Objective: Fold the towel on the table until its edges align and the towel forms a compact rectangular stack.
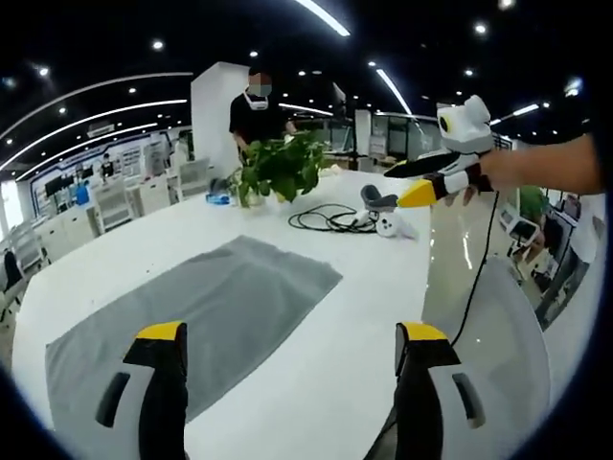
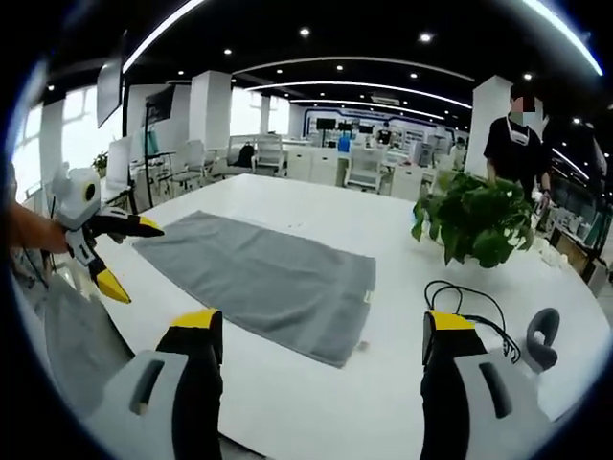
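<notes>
White tabletop point(image 1: 316, 383) carries a flat grey rectangular towel point(image 1: 192, 316), unfolded, near its middle. Beyond it a leafy green plant point(image 2: 476, 222) fills its pot, beside coiled black cable point(image 1: 330, 219). Left gripper point(image 1: 292, 350) and right gripper point(image 2: 321, 331) hover above, jaws spread, empty.

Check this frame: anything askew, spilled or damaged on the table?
Nothing stands out. The grey towel lies flat and unfolded on the white table; the potted plant stands upright, and a black cable lies loosely coiled beside it.
</notes>
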Motion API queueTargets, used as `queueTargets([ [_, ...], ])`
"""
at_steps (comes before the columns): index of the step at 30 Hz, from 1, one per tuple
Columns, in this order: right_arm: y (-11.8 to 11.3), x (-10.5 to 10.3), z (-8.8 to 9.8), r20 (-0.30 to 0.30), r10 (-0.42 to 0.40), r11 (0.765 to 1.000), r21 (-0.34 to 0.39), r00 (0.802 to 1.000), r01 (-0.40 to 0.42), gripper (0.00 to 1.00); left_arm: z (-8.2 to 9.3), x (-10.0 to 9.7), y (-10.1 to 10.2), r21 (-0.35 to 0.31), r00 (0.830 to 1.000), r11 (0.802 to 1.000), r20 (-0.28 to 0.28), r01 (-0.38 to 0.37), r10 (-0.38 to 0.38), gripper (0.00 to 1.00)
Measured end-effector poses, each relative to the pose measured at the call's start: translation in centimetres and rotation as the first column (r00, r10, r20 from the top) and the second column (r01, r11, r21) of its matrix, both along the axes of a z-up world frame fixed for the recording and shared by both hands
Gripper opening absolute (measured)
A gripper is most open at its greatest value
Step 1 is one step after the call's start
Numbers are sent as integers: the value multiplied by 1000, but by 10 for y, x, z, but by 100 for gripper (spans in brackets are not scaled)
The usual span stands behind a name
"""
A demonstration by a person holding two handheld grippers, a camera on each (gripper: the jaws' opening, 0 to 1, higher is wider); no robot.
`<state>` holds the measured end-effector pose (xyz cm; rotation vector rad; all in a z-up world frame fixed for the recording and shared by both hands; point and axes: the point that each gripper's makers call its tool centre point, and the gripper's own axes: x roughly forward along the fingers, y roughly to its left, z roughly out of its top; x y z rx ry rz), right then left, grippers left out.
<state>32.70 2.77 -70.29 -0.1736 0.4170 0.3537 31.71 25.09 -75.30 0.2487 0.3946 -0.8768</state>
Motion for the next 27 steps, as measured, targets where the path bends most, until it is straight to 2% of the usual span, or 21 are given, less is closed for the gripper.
queueTargets([
  [7, -10, 16, 12, 7, 42, 997, -65, 999, -41, 85, 3, 9, -19, -5, 999, 999, 2, 43, -43, 91],
  [10, -17, 26, 16, 25, 46, 996, -80, 999, -43, 87, 1, 13, -30, 19, 997, 997, 8, 72, -73, 91],
  [13, -24, 37, 21, 32, 68, 995, -72, 997, -66, 86, 2, 21, -40, 49, 997, 996, 21, 77, -78, 90],
  [16, -31, 47, 26, 41, 86, 994, -71, 995, -83, 85, 7, 25, -49, 8, 998, 998, 12, 56, -56, 91],
  [18, -38, 54, 29, 48, 94, 994, -69, 994, -90, 85, 4, 27, -58, 21, 998, 998, 2, 60, -60, 91],
  [21, -45, 65, 34, 60, 103, 994, -37, 993, -101, 85, 2, 31, -66, 40, 998, 998, 10, 58, -59, 90],
  [27, -60, 84, 36, 65, 95, 995, 16, 993, -96, 83, 3, 36, -97, 50, 997, 996, 3, 73, -73, 90],
])
